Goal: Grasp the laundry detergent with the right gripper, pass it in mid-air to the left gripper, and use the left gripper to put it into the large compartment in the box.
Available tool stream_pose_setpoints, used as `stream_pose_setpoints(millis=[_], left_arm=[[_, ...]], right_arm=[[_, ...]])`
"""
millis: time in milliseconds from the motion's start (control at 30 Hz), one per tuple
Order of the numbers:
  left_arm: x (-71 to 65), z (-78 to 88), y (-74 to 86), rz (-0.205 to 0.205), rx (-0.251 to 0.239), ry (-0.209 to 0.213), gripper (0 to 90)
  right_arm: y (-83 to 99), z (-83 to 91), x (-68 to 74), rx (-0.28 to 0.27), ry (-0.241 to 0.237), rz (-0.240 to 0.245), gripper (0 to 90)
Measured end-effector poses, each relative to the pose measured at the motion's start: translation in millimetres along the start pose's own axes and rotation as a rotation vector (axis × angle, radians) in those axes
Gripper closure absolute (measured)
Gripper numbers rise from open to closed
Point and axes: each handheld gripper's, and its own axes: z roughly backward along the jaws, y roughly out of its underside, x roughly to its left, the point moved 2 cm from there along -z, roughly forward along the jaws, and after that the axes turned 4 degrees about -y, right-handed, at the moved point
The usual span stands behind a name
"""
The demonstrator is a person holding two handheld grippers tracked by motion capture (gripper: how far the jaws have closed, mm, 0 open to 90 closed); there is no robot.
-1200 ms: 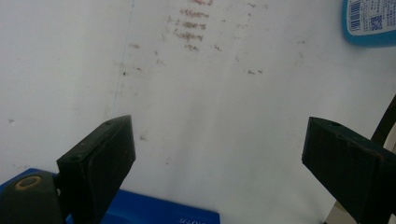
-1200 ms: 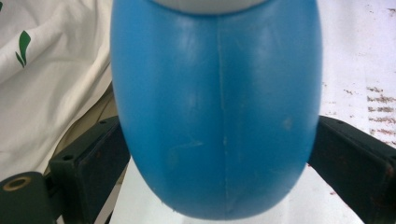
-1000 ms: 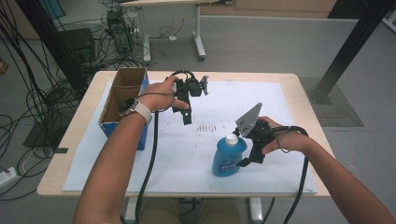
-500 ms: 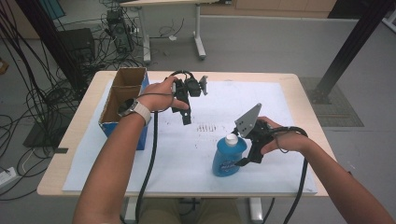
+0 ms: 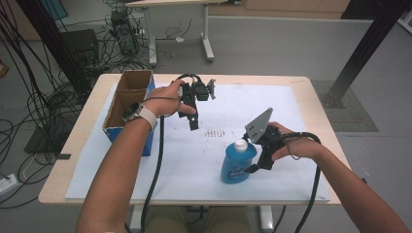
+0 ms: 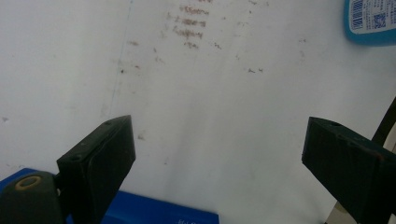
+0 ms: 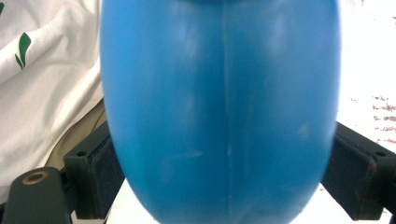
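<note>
Far left: tangled cables (image 5: 34, 97) on a grey floor (image 5: 291, 43), dark equipment beside them. Far centre: legs of a second desk (image 5: 206, 36). Far right: a black slanting post (image 5: 362, 48).

Centre: a light wooden table (image 5: 316, 92) under a white sheet (image 5: 252, 102) marked with faint reddish smudges.

Left edge of the table: an open cardboard box (image 5: 127, 104) with blue outer walls, split into a far and a near compartment; contents too dim to tell.

Just right of the box: left gripper (image 5: 193, 121), raised above the sheet, jaws spread wide, nothing between them, bare white sheet below in the left gripper view (image 6: 215, 154).

Near right: a blue bottle (image 5: 238, 160) with a white cap, upright on the sheet.

Right: right gripper (image 5: 255, 167) level at the bottle's side, jaws just closing in, bottle body (image 7: 224, 116) between them, pads (image 7: 105, 175) tight against both sides, grasping it.
</note>
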Motion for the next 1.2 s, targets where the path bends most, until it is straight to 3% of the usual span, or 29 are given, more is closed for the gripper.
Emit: stream_pose_setpoints(millis=[1200], left_arm=[[-0.7, -4.3, -1.8, -0.002, 0.002, 0.004, 10.0]], right_arm=[[12.9, -8.2, 2.1, -0.086, 0.034, 0.011, 15.7]])
